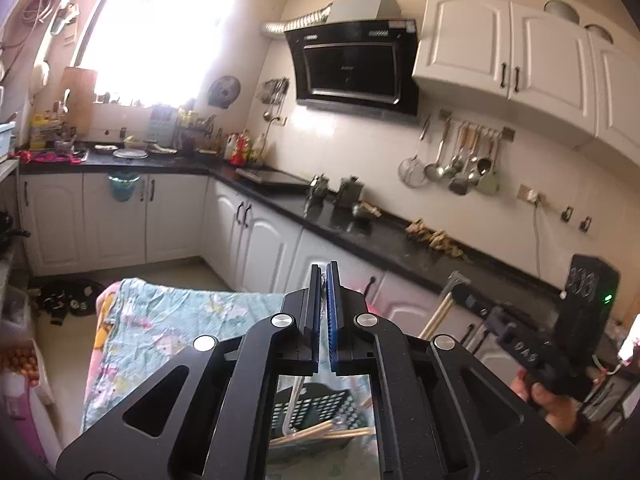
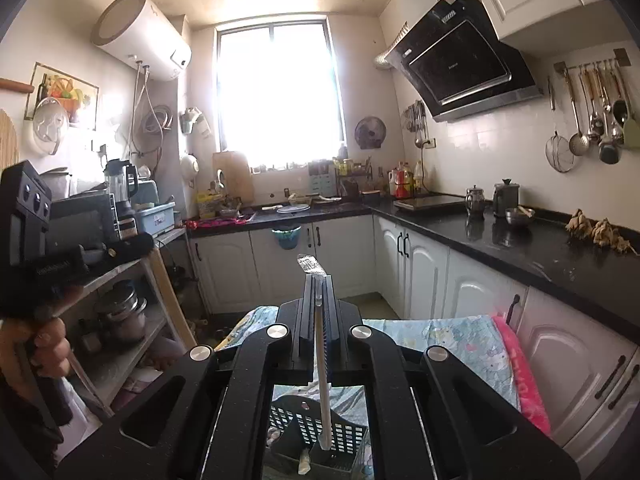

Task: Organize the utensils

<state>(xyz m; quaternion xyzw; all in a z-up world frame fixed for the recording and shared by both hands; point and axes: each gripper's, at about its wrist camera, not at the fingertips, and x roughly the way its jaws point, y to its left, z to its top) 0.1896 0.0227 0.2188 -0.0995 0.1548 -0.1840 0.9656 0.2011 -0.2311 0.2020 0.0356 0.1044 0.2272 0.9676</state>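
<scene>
Right gripper (image 2: 319, 280) pinches a wrapped utensil (image 2: 322, 360), possibly a plastic spoon, upright between its jaws above the black perforated basket (image 2: 316, 428) on the floral cloth (image 2: 460, 340). Left gripper (image 1: 325, 276) is pressed together, nothing visible between. Chopsticks (image 1: 316, 432) lie in the basket.

Right gripper (image 2: 319, 284) jaws clamp a spoon (image 2: 322, 364) above the basket (image 2: 348, 438).

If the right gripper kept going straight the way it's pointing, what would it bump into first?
Probably the white cabinet doors under the black counter below the window. The right gripper, shut on a wrapped straw, has open air ahead; depth is unclear.
</scene>
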